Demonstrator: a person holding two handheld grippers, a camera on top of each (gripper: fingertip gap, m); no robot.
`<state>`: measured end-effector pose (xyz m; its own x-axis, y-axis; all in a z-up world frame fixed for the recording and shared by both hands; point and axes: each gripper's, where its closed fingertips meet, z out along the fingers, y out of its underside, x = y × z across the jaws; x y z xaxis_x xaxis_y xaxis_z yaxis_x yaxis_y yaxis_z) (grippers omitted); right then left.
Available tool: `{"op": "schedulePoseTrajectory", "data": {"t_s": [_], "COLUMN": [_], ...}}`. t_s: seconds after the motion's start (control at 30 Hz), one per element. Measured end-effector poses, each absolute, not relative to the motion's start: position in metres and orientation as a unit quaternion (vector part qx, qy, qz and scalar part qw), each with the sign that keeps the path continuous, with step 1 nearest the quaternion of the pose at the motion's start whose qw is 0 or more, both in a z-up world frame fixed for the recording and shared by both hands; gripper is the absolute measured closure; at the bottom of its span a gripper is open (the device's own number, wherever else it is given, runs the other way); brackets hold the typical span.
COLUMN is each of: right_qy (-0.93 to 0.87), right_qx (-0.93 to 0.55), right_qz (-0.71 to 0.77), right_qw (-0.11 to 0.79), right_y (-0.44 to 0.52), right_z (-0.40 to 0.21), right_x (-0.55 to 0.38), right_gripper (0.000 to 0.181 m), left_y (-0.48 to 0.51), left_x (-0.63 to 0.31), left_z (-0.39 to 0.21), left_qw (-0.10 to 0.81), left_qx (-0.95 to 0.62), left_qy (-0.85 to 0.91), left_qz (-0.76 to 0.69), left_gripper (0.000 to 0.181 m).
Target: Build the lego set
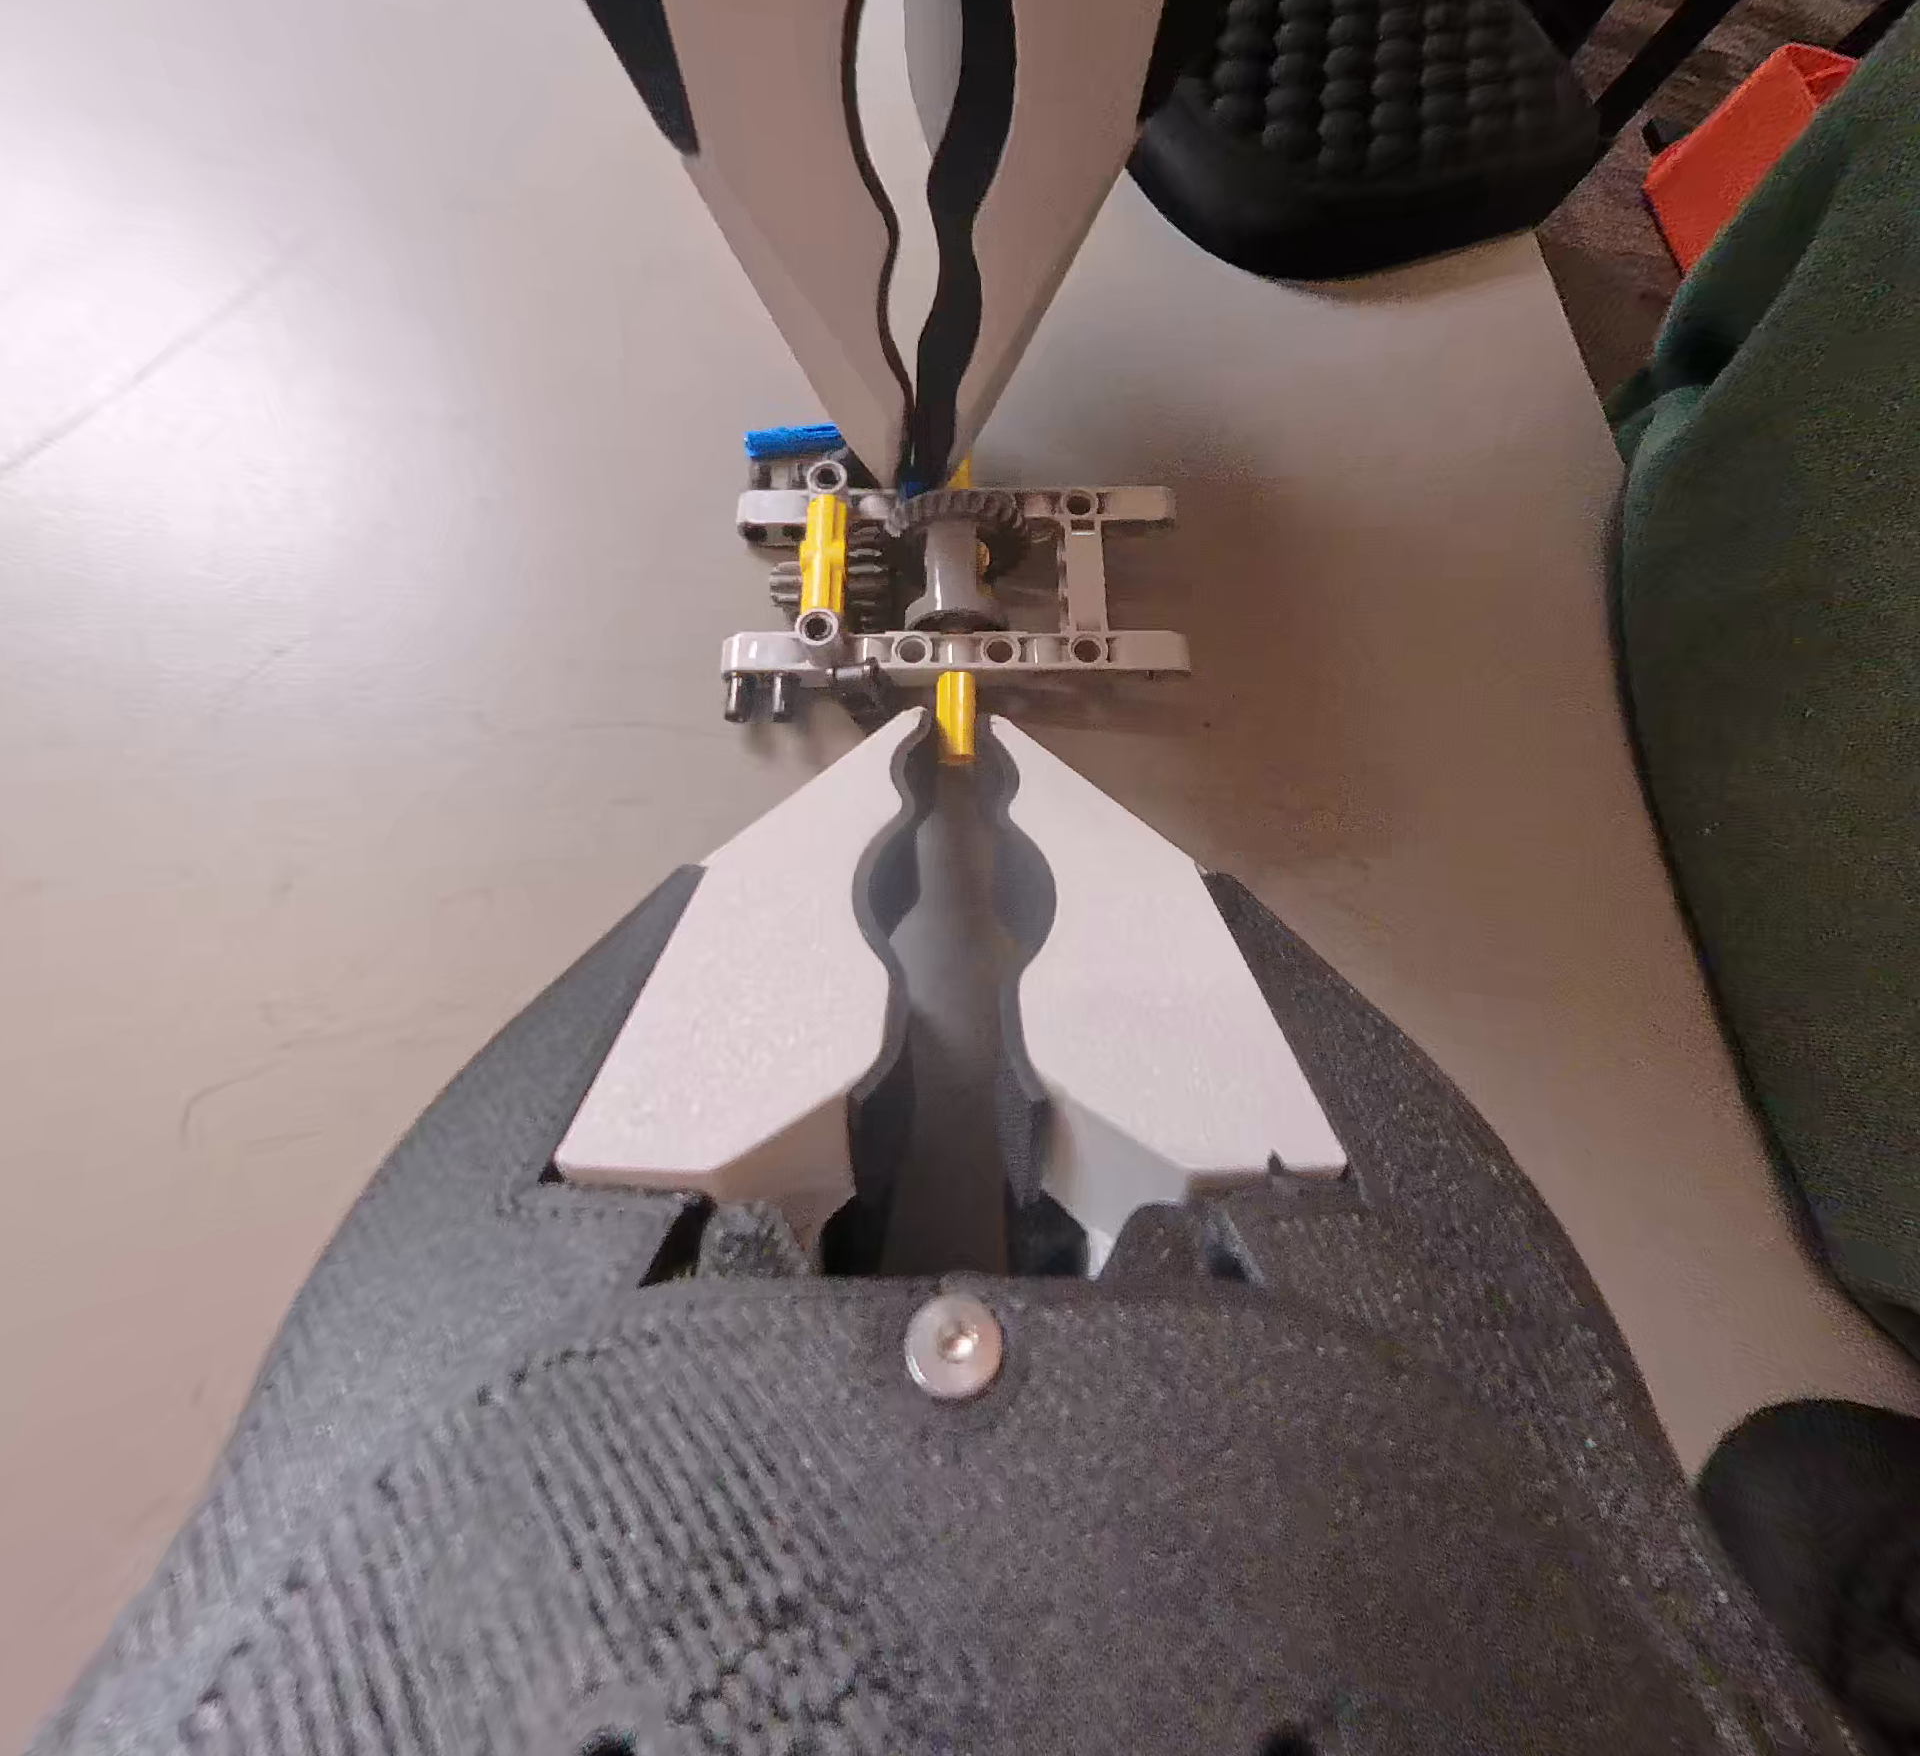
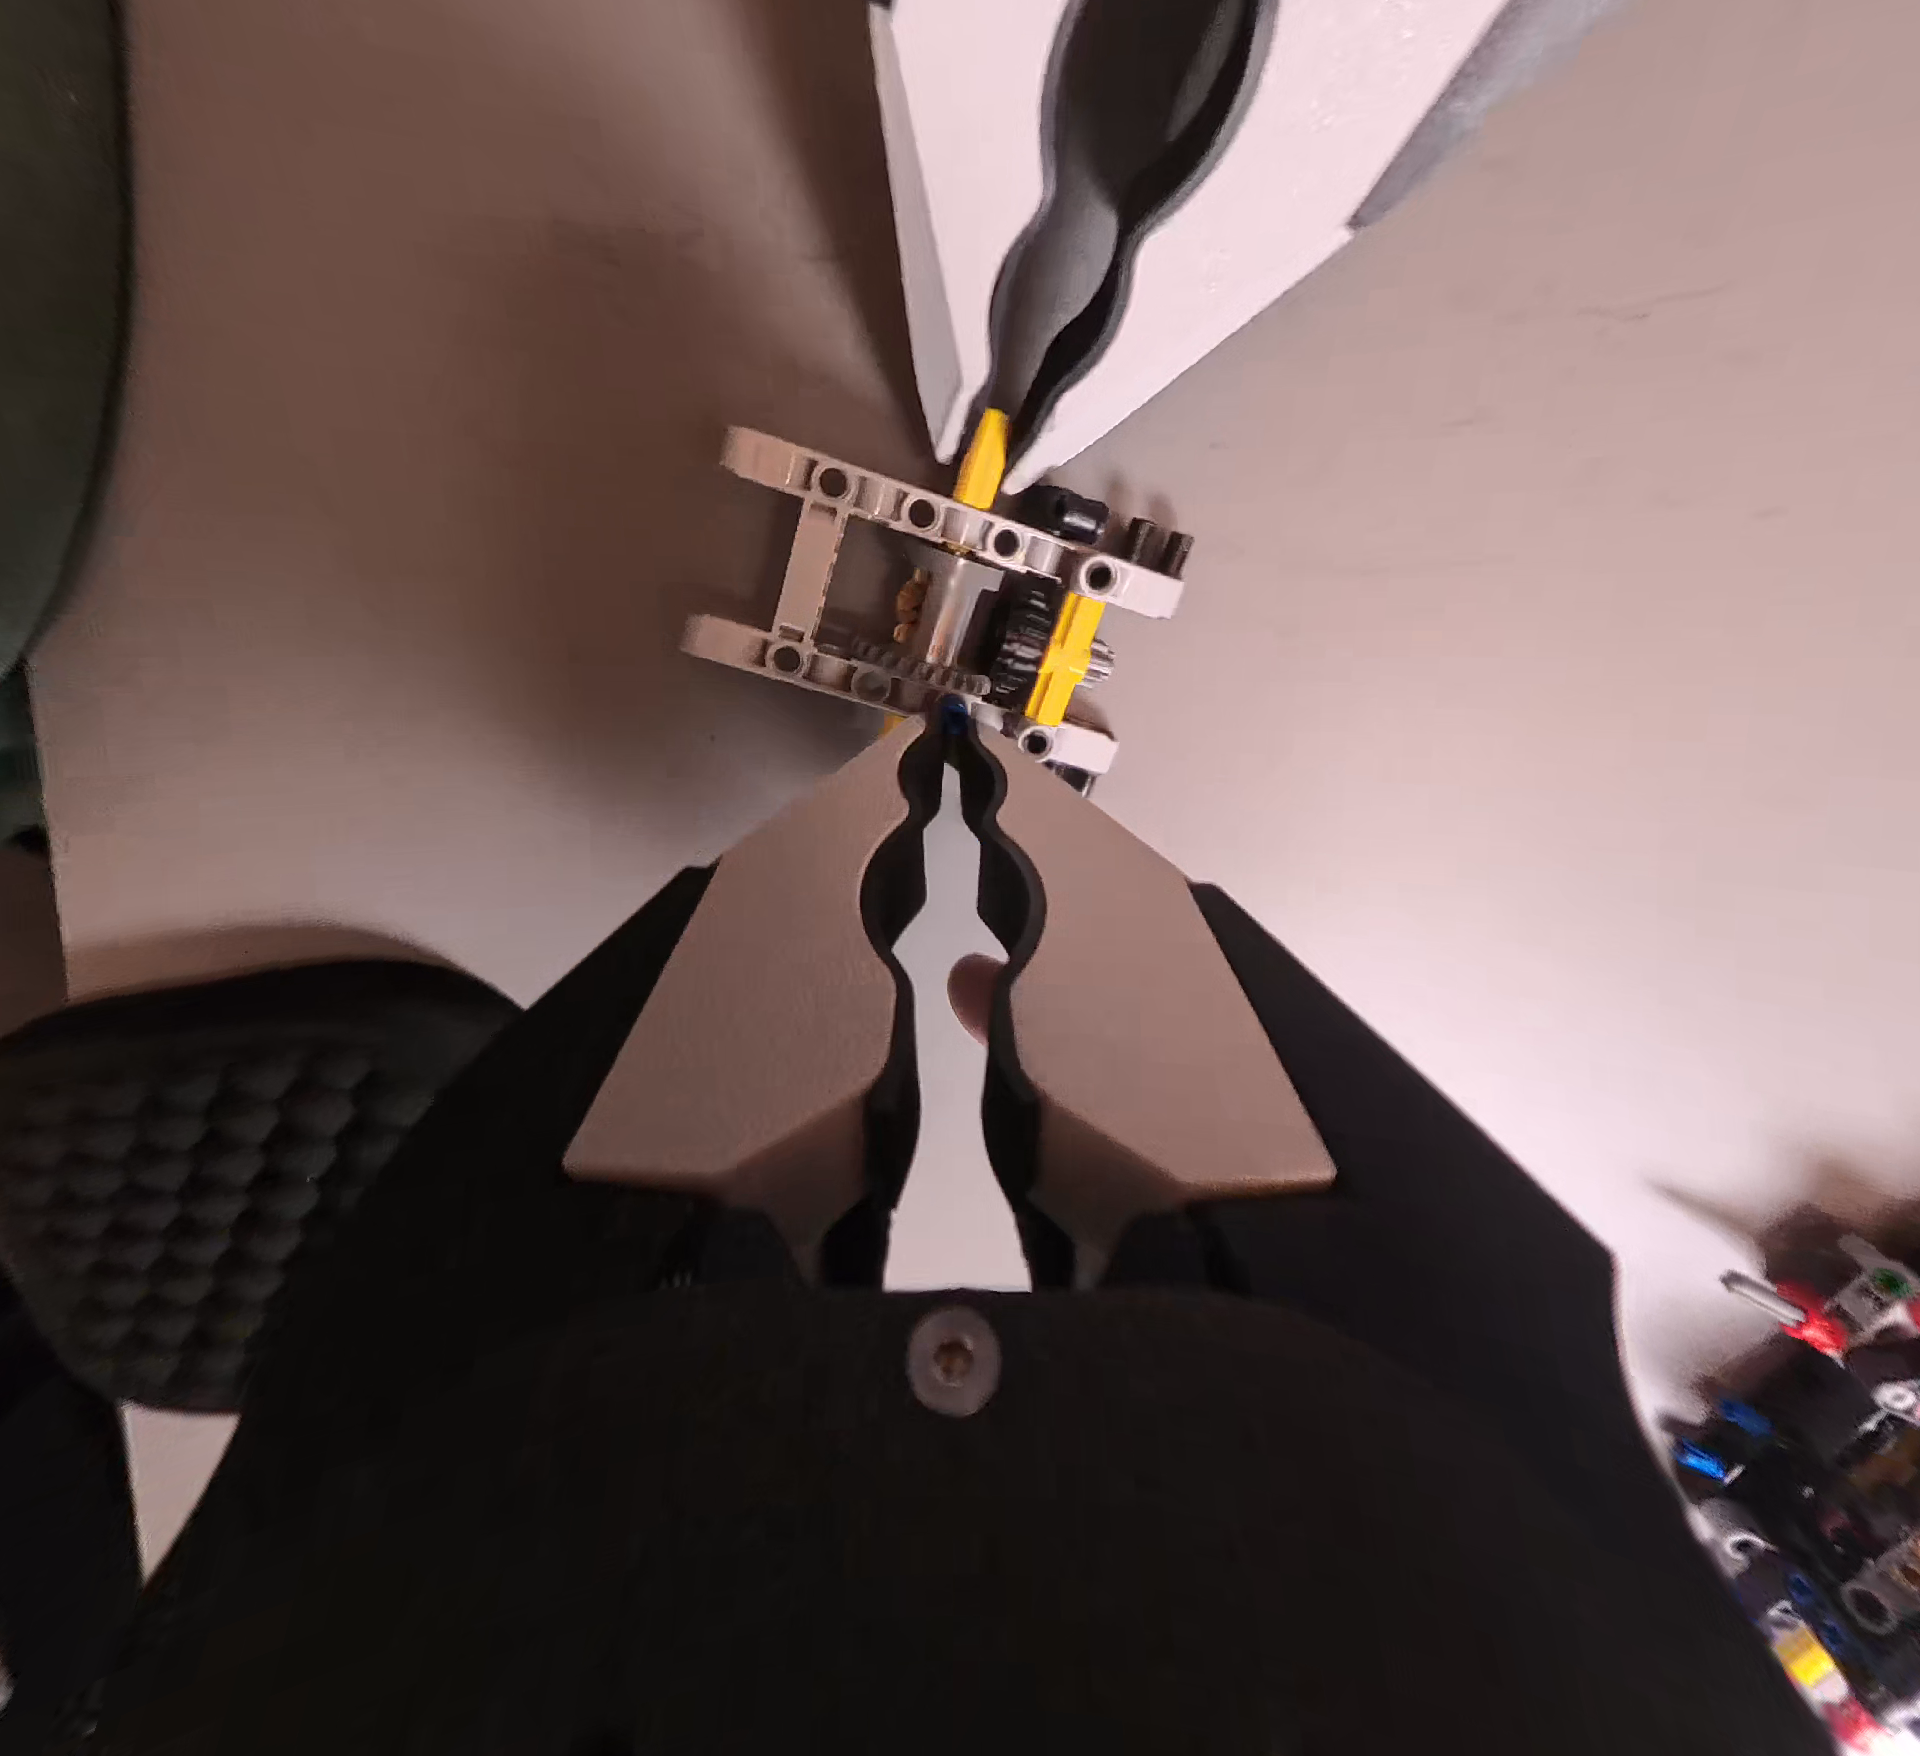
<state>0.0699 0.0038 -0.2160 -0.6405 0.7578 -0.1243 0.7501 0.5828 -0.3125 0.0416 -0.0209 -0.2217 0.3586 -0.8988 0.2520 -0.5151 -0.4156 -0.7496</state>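
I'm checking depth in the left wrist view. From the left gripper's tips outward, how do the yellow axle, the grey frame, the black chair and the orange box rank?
1. Yellow axle, between the tips.
2. Grey frame, just beyond.
3. Black chair, upper right.
4. Orange box, far right.

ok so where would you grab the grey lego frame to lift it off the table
Grip across the open rung end of the grey lego frame, one finger outside each long beam, coming from above. That end is bare. The other end is crowded with gears, the yellow connector and black pins. The yellow axle sits between the left hand-held gripper fingers; the right hand-held gripper pinches a blue piece.
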Motion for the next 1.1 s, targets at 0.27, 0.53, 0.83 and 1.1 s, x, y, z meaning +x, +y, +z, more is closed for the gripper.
{"op": "schedulePoseTrajectory", "data": {"t_s": [0.27,0.53,0.83,1.1], "right_qy": [-0.894,-0.796,-0.729,-0.762], "right_qx": [-0.425,-0.542,-0.619,-0.595], "right_qz": [0.140,0.205,0.211,0.173], "right_qw": [0.026,0.177,0.202,0.190], "right_y": [0.007,0.045,0.032,0.040], "right_z": [-0.214,-0.198,-0.230,-0.231], "right_x": [0.068,0.089,0.085,0.083], "right_gripper": [0.179,0.161,0.156,0.178], "left_y": [-0.021,-0.016,-0.016,-0.031], "left_x": [0.041,0.033,0.028,0.045], "left_z": [-0.222,-0.223,-0.205,-0.217], "left_qw": [0.287,0.296,0.319,0.305], "left_qx": [-0.775,-0.785,-0.783,-0.791], "left_qy": [0.458,0.440,0.408,0.423], "left_qz": [-0.329,-0.320,-0.345,-0.321], "left_gripper": [0.177,0.177,0.165,0.168]}}
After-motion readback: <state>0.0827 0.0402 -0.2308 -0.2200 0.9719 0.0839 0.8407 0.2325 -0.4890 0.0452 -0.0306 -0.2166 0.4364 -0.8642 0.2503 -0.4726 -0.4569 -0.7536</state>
